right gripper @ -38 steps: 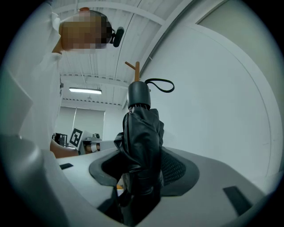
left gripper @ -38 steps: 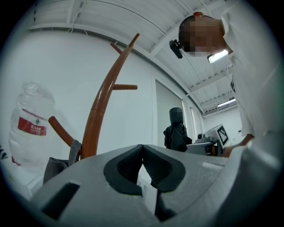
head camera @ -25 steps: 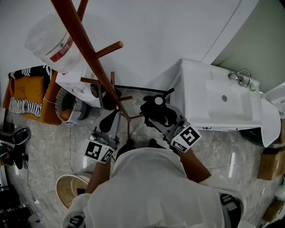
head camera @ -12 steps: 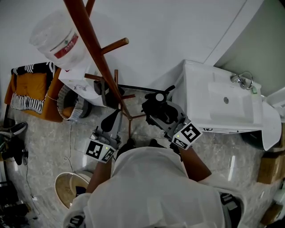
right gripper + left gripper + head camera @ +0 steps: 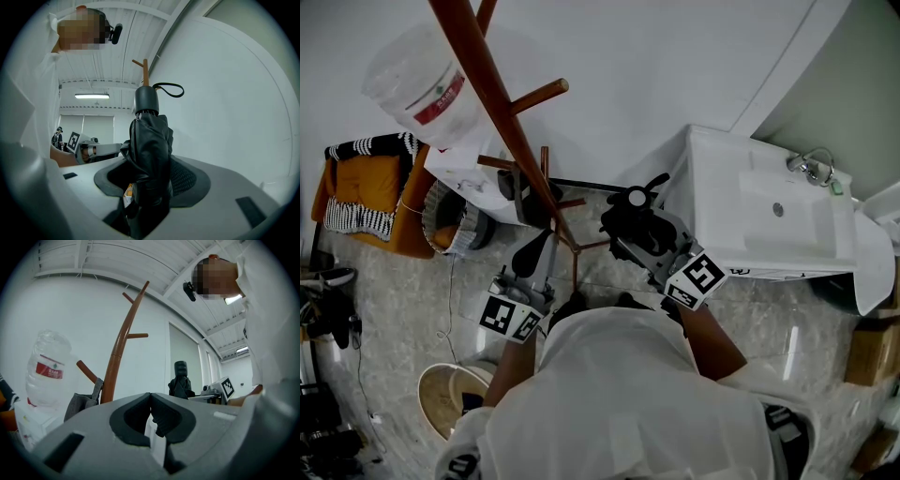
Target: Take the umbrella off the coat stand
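Beside the coat stand (image 5: 492,103), apart from its pegs, the folded black umbrella (image 5: 149,140) stands upright, clamped between the jaws of the right tool (image 5: 630,232), as one second earlier. Left tool (image 5: 534,251): jaws together, nothing between them. Neither tool has shifted; only the head view has drifted slightly.

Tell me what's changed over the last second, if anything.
Nothing visibly changed. The right gripper still holds the folded black umbrella, the left gripper stays shut and empty, and the coat stand is where it was.
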